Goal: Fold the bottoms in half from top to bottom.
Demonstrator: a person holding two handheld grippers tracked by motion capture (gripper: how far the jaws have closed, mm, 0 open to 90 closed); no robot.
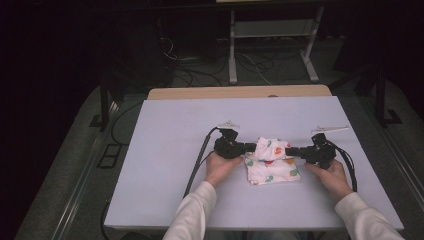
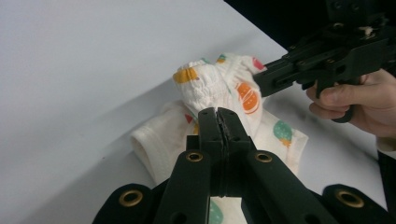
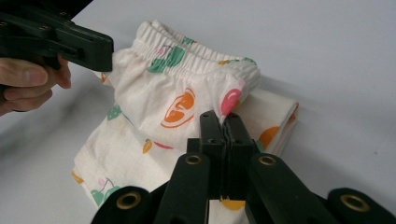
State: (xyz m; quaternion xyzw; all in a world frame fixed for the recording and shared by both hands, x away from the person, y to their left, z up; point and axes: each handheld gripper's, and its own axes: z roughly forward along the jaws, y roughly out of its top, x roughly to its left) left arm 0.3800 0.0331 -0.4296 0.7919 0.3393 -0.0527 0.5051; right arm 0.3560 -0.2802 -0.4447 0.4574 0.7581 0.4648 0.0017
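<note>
High view: small white cotton shorts with a fruit print and gathered elastic waistband (image 1: 272,159), part-folded, lie on the pale grey worktop (image 1: 170,150) between the left tool (image 1: 251,147) and the right tool (image 1: 292,151), each equally near, one at either end of the raised waistband, whose long axis runs from tool to tool. Left gripper view: left tool (image 2: 218,113) has its jaws together, clamped on the cloth just below the waistband, with the folded remainder flat beneath; no containers present. Right gripper view: right tool (image 3: 224,120) is likewise closed on the waistband's opposite corner, so any coming fold or lift, by judgement, turns on both moving together across that axis.
</note>
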